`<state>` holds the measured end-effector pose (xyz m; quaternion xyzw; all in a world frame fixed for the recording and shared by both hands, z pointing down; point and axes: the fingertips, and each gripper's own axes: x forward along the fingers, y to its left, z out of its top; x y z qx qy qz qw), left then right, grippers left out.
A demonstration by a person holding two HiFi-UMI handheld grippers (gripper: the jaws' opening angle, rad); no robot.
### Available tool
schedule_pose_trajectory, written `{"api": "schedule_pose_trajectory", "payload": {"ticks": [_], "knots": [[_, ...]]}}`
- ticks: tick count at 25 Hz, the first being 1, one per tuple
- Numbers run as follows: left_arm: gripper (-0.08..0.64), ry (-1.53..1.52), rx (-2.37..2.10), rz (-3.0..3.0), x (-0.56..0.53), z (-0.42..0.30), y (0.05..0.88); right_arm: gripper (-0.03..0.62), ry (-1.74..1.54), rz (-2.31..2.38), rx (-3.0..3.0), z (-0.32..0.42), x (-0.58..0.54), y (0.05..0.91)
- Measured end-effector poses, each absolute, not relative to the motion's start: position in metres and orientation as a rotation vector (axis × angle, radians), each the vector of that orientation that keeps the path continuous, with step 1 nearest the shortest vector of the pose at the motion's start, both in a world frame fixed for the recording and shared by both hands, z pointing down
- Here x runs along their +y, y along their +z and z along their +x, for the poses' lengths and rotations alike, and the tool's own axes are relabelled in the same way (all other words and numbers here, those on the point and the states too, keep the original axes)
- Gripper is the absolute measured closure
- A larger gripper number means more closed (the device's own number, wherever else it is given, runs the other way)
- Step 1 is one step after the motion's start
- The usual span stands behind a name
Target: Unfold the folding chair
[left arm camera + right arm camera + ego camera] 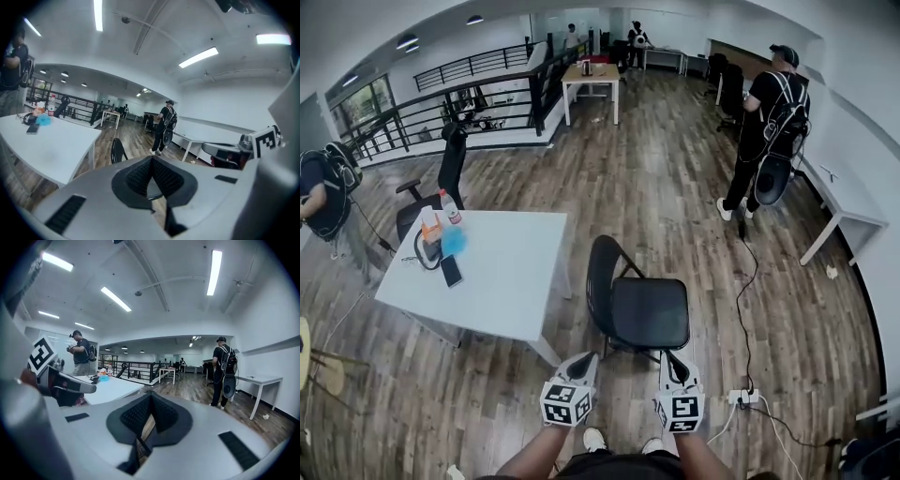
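The black folding chair [639, 311] stands unfolded on the wood floor, just right of the white table, with its seat flat and its rounded back on the left. My left gripper [585, 359] and right gripper [671, 358] hover side by side just in front of the seat, clear of the chair. Both are shut with nothing between the pads. The left gripper view shows its pads [140, 174] pressed together, with the chair back [118, 150] beyond. In the right gripper view the pads [163, 414] also meet, and the chair is hidden behind them.
A white table [502, 272] on the left carries a phone [451, 270], bottles and a blue object. An office chair [441, 183] stands behind it. A person [769, 131] stands at the far right beside a desk. A cable and power strip [741, 397] lie at right.
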<state>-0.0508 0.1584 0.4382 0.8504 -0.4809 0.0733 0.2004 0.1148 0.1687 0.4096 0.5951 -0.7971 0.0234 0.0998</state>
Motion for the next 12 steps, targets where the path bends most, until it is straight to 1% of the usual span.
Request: {"api": "schedule_pose_trajectory", "payload": {"ticks": [8, 12], "knots": [[0.555, 0.235, -1.486, 2.366, 0.2, -0.006, 0.419, 0.578, -0.038, 1.803, -2.326, 0.183, 0.213, 0.392], [0.555, 0.244, -1.521, 2.376, 0.209, 0.017, 0.413, 0.578, -0.1, 1.796, -2.361, 0.199, 0.23, 0.384]]}}
